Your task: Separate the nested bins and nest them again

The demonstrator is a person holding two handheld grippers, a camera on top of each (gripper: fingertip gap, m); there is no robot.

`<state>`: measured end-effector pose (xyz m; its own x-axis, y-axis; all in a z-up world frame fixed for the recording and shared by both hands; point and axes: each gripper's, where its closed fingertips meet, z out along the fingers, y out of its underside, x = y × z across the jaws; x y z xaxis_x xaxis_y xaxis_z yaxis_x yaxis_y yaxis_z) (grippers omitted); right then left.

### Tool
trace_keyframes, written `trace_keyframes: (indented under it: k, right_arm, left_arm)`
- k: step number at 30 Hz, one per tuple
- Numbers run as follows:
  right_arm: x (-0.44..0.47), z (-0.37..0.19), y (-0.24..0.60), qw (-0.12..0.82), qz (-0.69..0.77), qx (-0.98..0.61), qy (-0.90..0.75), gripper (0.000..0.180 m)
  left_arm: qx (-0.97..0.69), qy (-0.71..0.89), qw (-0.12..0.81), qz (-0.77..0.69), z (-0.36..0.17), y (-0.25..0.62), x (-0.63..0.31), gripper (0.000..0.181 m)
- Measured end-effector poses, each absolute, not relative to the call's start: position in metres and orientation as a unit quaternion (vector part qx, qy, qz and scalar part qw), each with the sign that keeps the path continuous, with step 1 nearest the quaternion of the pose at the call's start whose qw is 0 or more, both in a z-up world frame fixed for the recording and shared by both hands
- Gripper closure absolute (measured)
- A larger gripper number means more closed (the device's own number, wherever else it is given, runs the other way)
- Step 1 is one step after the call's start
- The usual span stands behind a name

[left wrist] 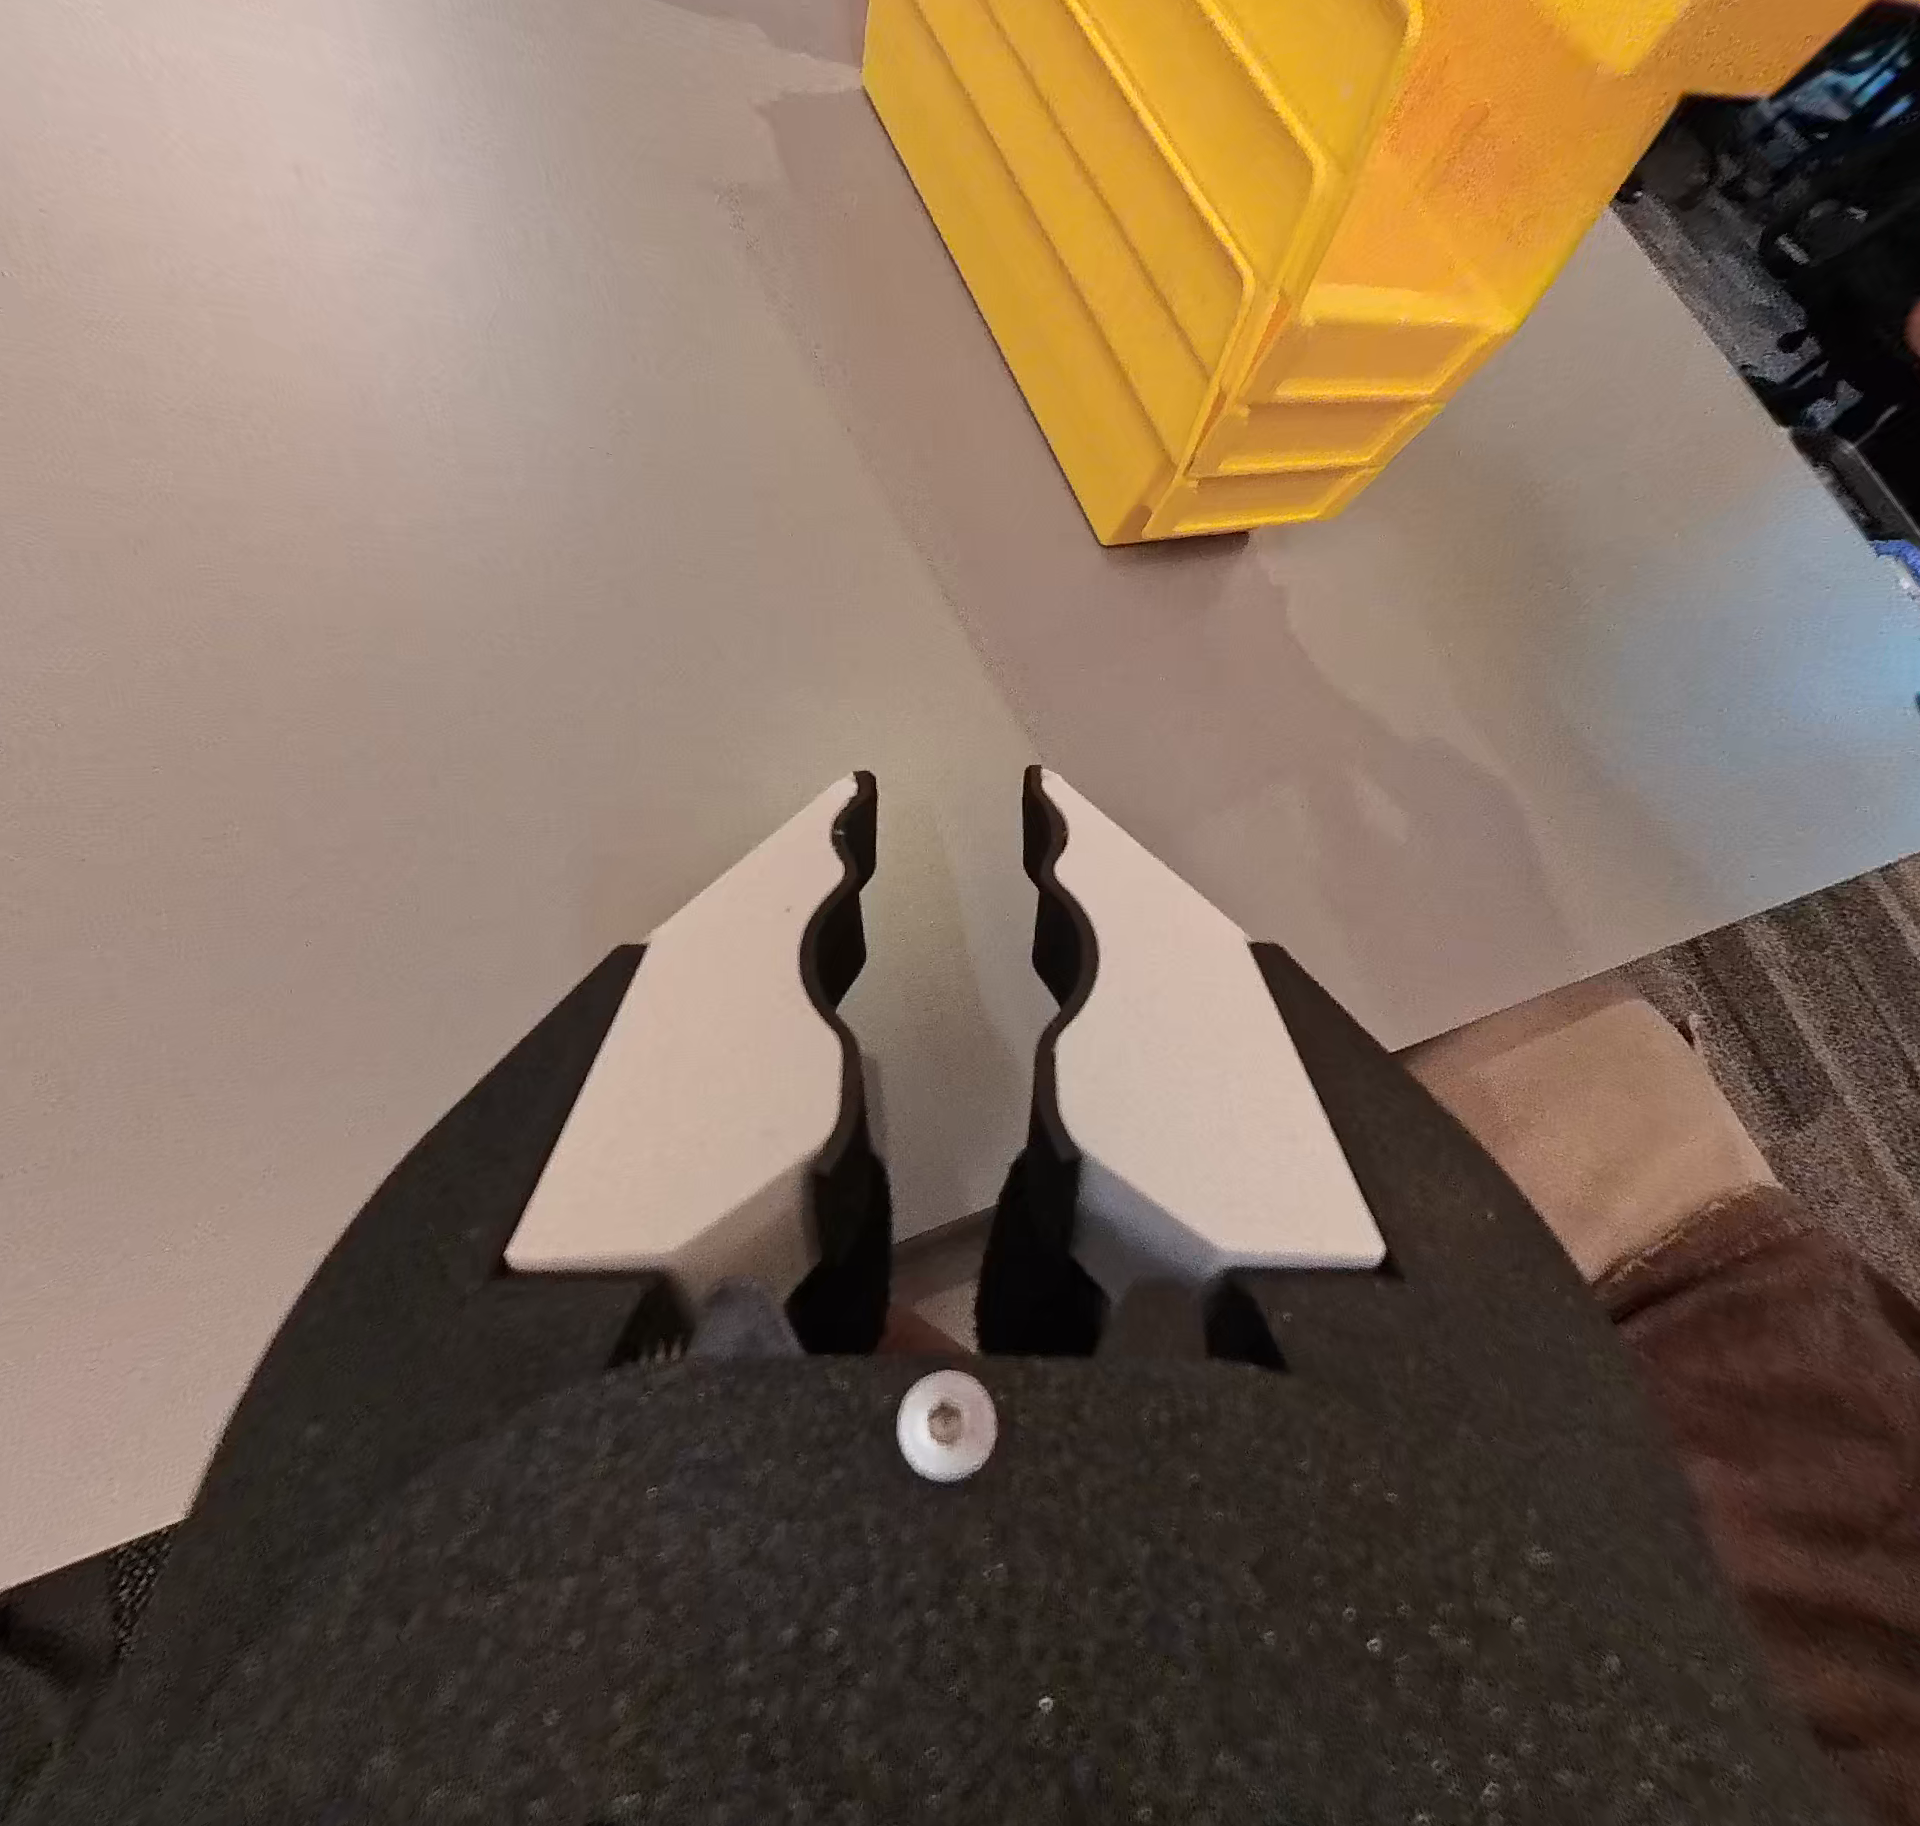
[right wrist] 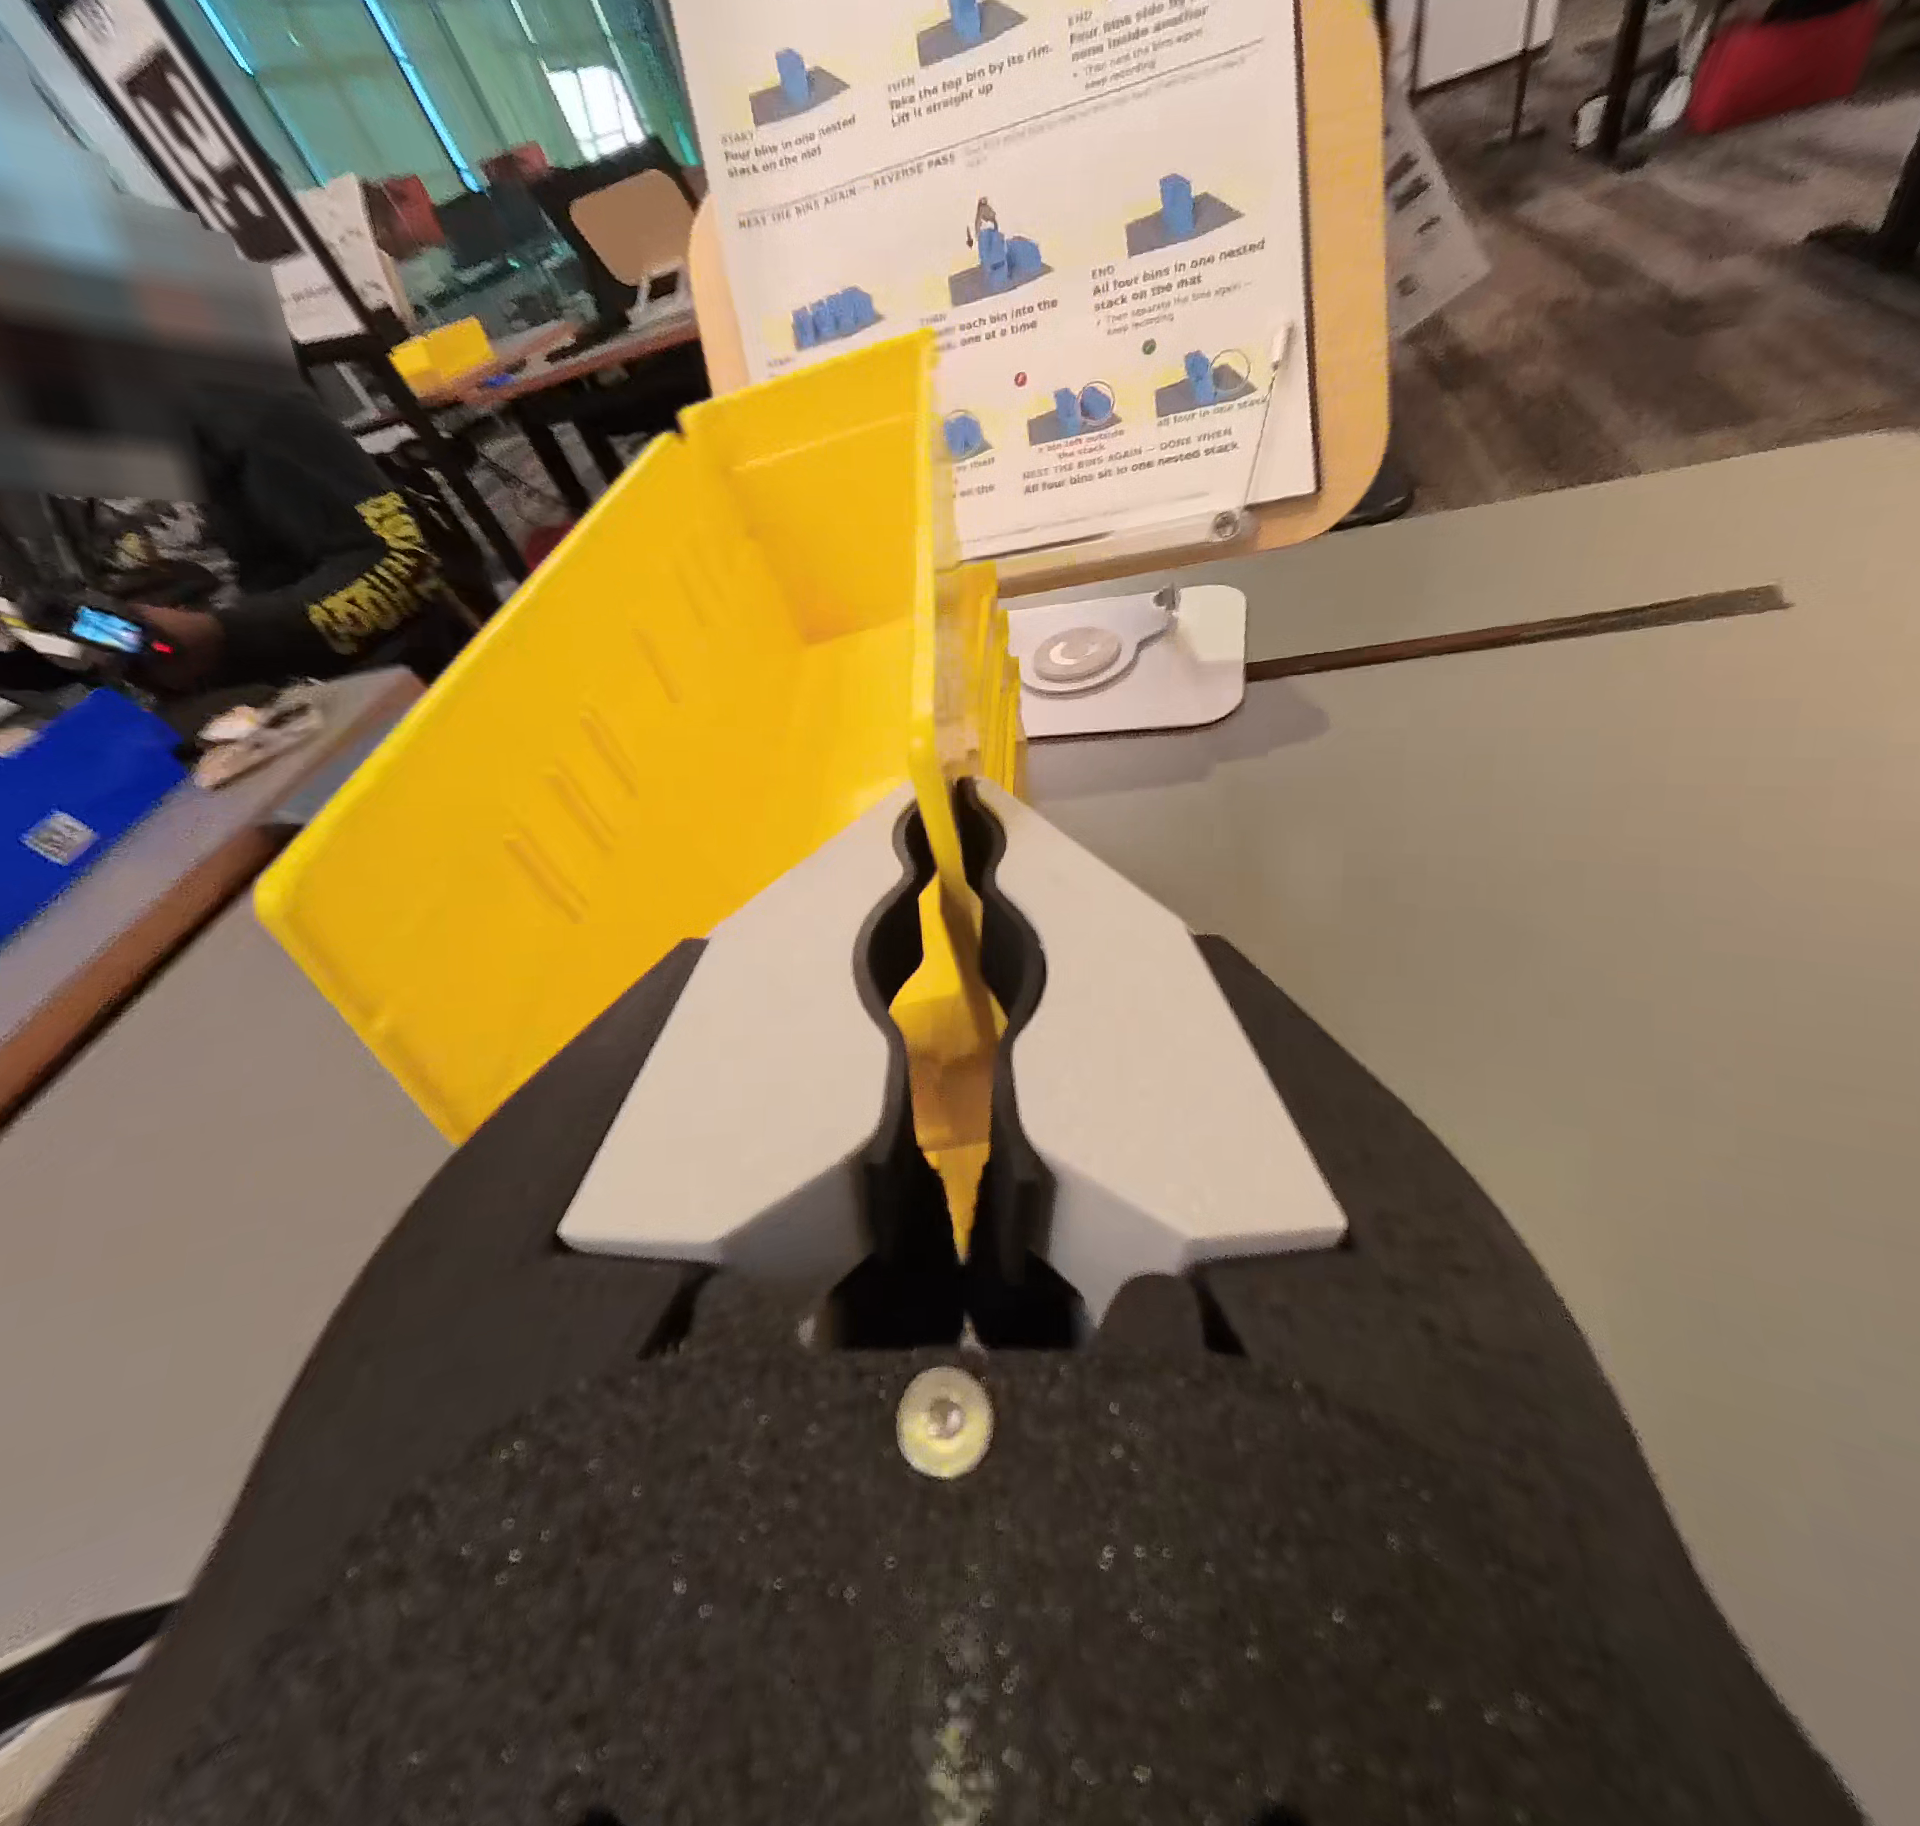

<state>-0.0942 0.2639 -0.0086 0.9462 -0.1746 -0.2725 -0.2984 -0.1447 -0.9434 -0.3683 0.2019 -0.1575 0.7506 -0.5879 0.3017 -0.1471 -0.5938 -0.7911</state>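
A stack of nested yellow bins (left wrist: 1132, 249) stands on the grey table (left wrist: 416, 426) at the upper right of the left wrist view. A blurred yellow bin (left wrist: 1538, 83) hangs above and to the right of the stack. My left gripper (left wrist: 951, 789) is open and empty, low over the table, well short of the stack. In the right wrist view my right gripper (right wrist: 945, 800) is shut on the side wall of a yellow bin (right wrist: 623, 737), which it holds tilted above the table. The rims of the other bins (right wrist: 1003, 675) show just beyond it.
An instruction sheet on a wooden stand (right wrist: 1018, 218) stands at the table's far edge, with a white base (right wrist: 1132, 659) in front of it. A dark slot (right wrist: 1507, 633) runs across the table at right. A person sits at another table (right wrist: 291, 550) to the left. The table edge and carpet (left wrist: 1766, 997) lie at right.
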Motion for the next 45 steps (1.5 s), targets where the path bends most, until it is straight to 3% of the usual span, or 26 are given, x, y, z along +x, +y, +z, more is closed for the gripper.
trace_keyframes:
  k: [7, 20, 28, 30, 36, 40, 45]
  right_arm:
    - [-0.115, -0.008, 0.270, 0.626, 0.026, -0.759, 0.178, 0.177]
    - [-0.118, -0.065, 0.285, 0.617, 0.007, -0.766, 0.182, 0.174]
    - [-0.115, -0.045, 0.272, 0.647, -0.036, -0.752, 0.119, 0.164]
    - [-0.120, -0.039, 0.270, 0.652, -0.040, -0.751, 0.098, 0.174]
    - [-0.135, -0.055, 0.277, 0.625, -0.053, -0.777, 0.056, 0.180]
    - [-0.157, -0.104, 0.283, 0.539, 0.035, -0.839, 0.071, 0.180]
    - [-0.155, -0.042, 0.259, 0.638, -0.040, -0.768, 0.042, 0.180]
  left_arm:
    - [-0.847, 0.215, 0.389, -0.292, -0.158, 0.198, -0.368, 0.155]
    - [-0.848, 0.232, 0.377, -0.292, -0.161, 0.192, -0.361, 0.155]
    - [-0.849, 0.233, 0.374, -0.293, -0.163, 0.192, -0.359, 0.155]
    - [-0.849, 0.235, 0.374, -0.290, -0.163, 0.192, -0.358, 0.155]
    - [-0.850, 0.237, 0.374, -0.286, -0.164, 0.192, -0.359, 0.155]
    - [-0.850, 0.236, 0.374, -0.287, -0.164, 0.192, -0.359, 0.155]
    - [-0.850, 0.233, 0.376, -0.286, -0.163, 0.192, -0.361, 0.155]
